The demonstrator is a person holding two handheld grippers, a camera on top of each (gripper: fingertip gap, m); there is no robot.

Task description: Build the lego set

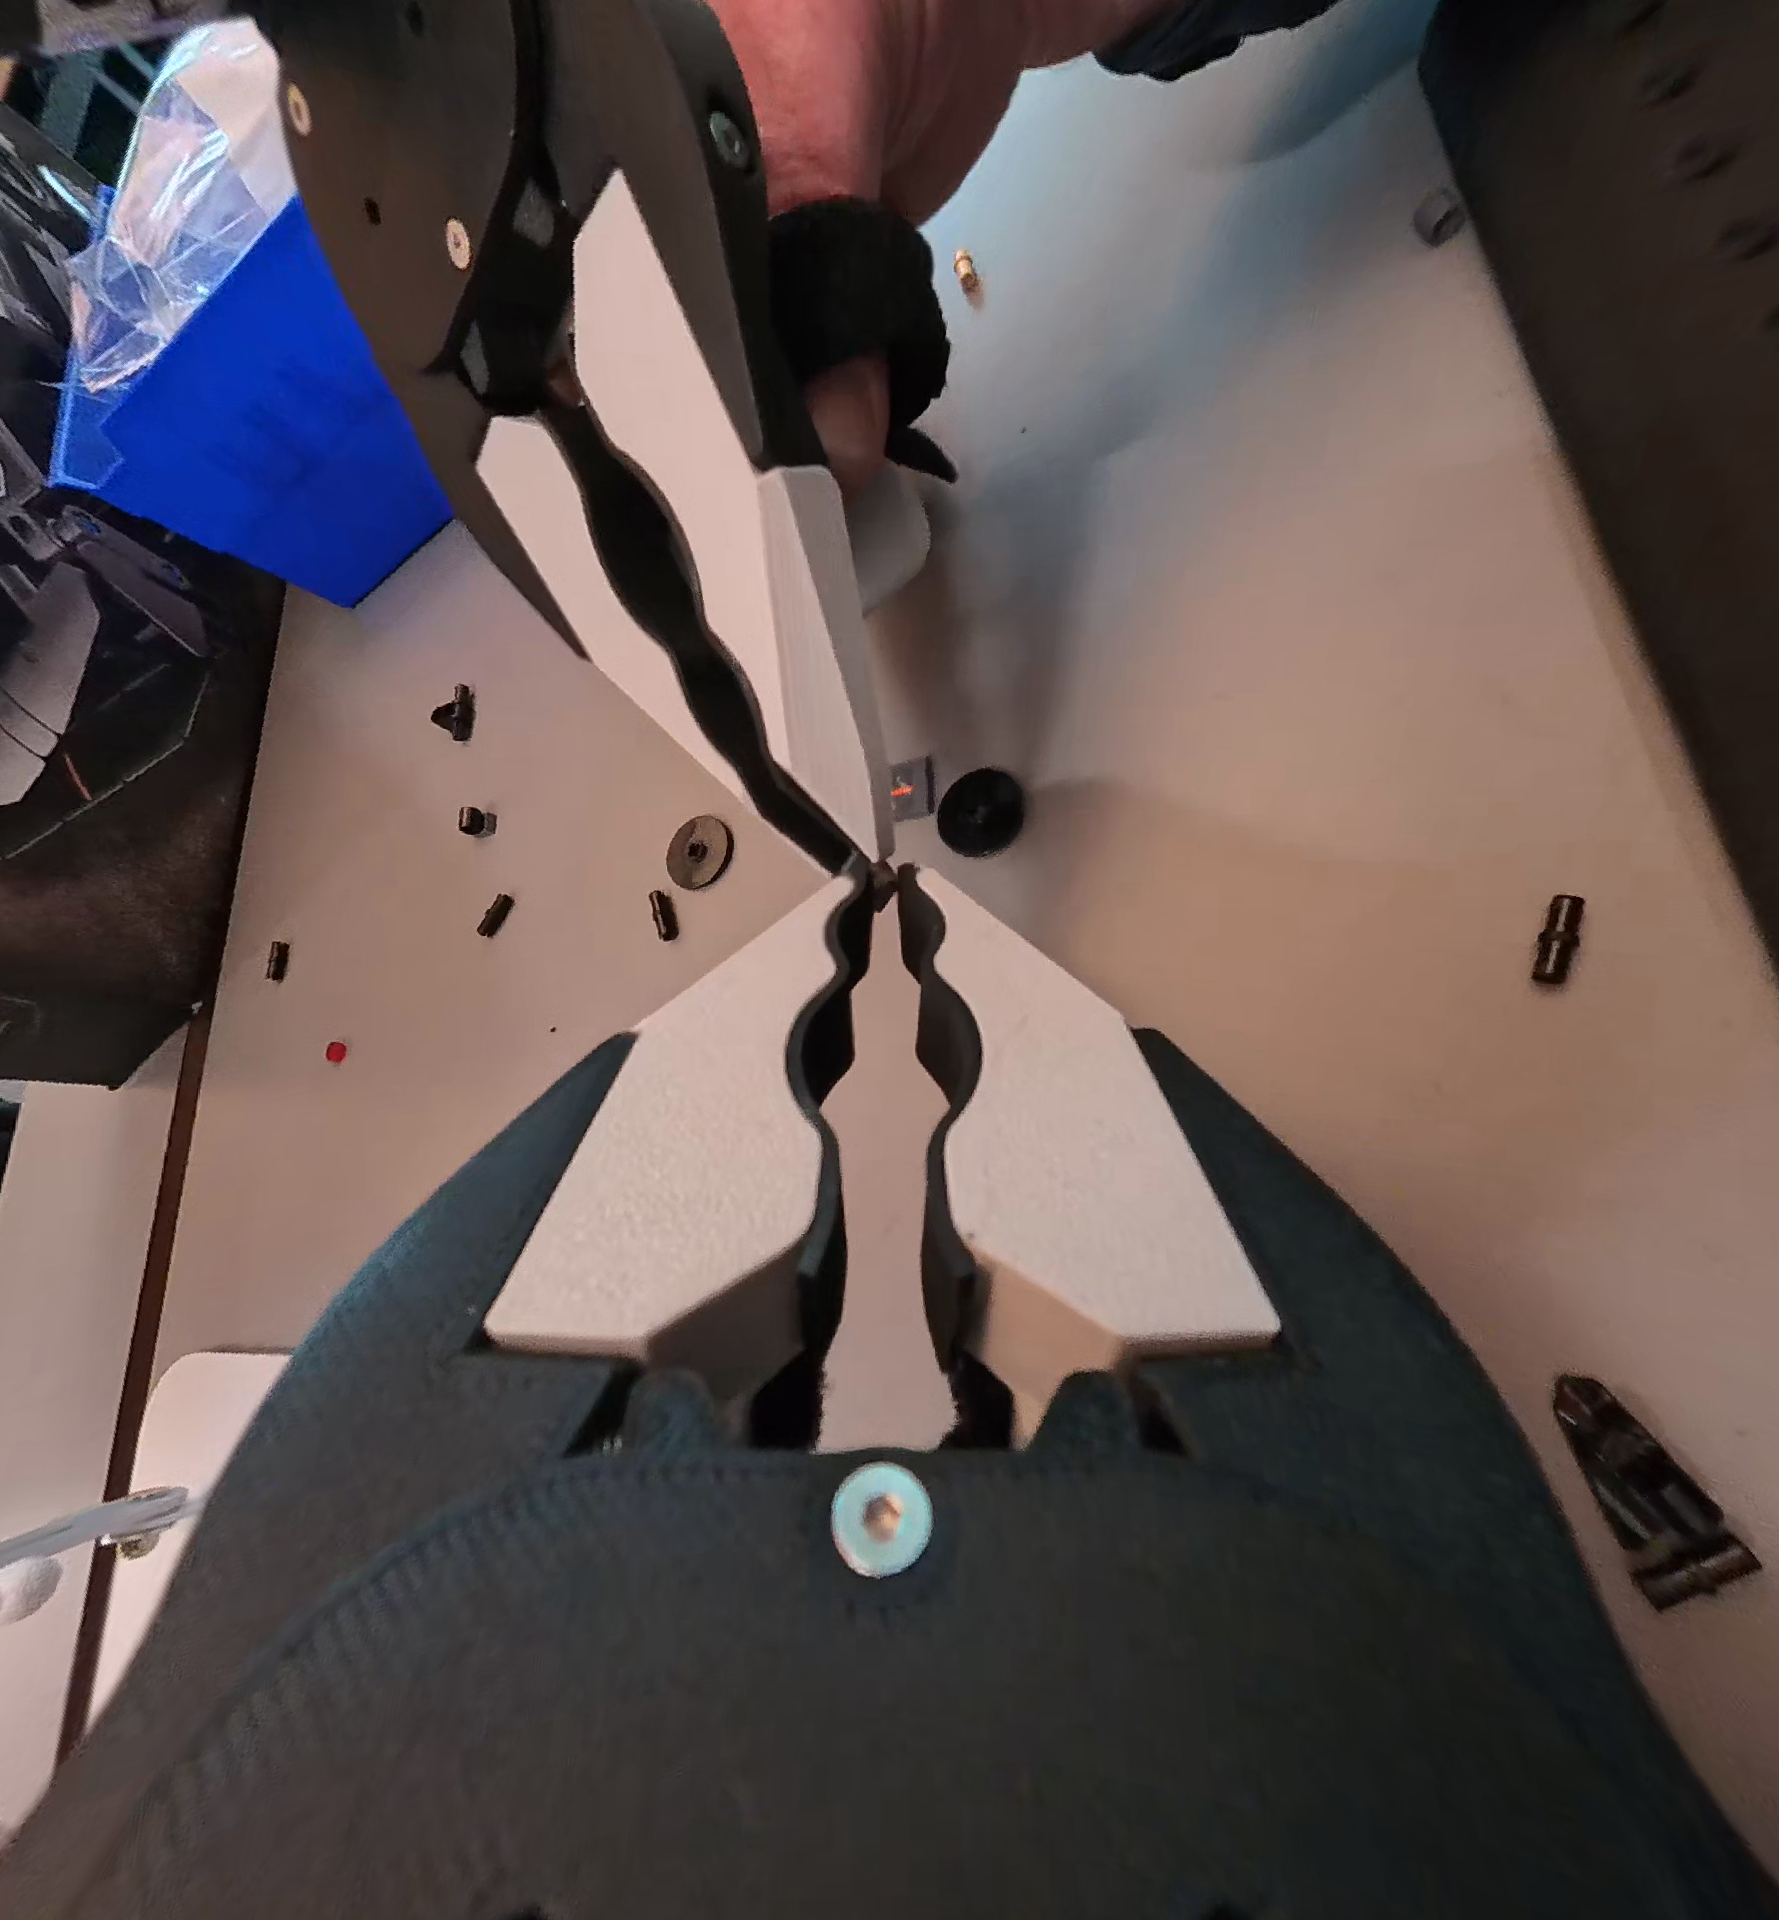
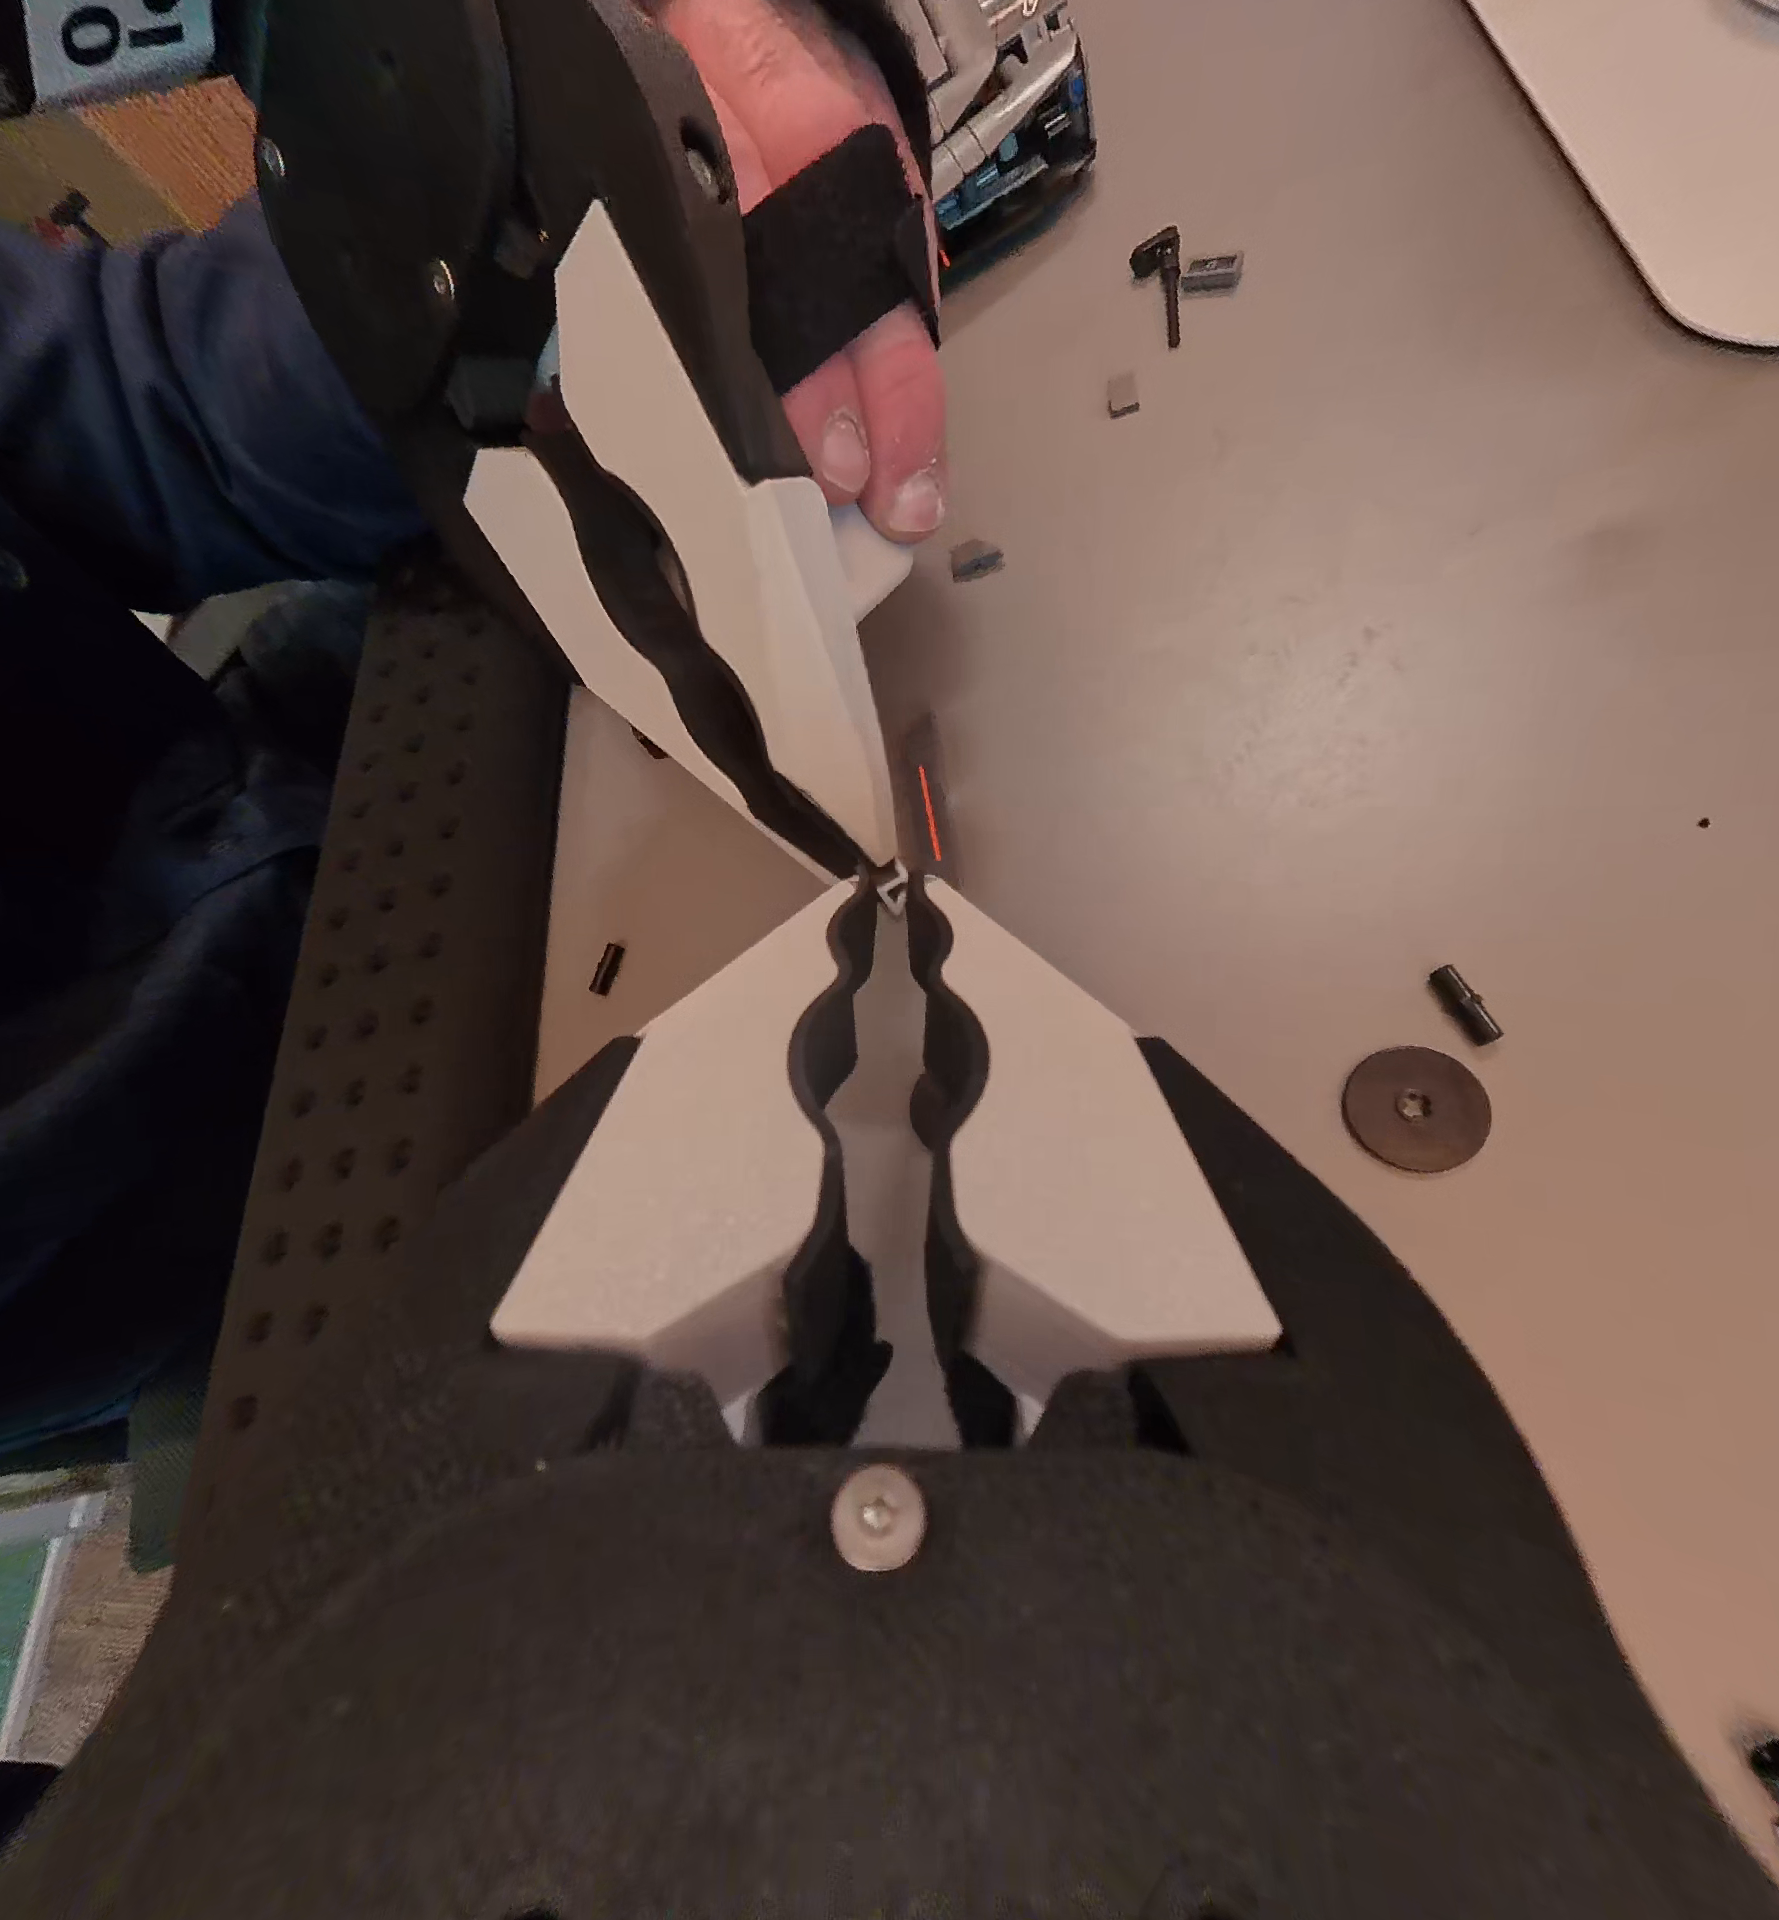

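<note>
Both grippers tip to tip above table (image 1: 1228, 644). Left gripper (image 1: 877, 883) jaws narrow, pinching tiny dark lego piece (image 1: 880, 891). Right gripper (image 2: 890, 891) jaws narrow, tips on small dark piece with pale edges (image 2: 892, 894); same piece or second one, cannot tell. Loose black pins (image 1: 1556, 937), disc (image 2: 1416, 1109) scattered around. Blue bin (image 1: 241, 416) far left.

Open table (image 2: 1332, 644) to the right, scattered black pins (image 1: 1556, 938) and round disc (image 2: 1416, 1109) nearby, perforated black panel (image 2: 365, 935) blocking left

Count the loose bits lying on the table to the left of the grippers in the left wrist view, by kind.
Small black pieces: 5
Dark disc: 1
Red stud: 1
Total: 7
</note>
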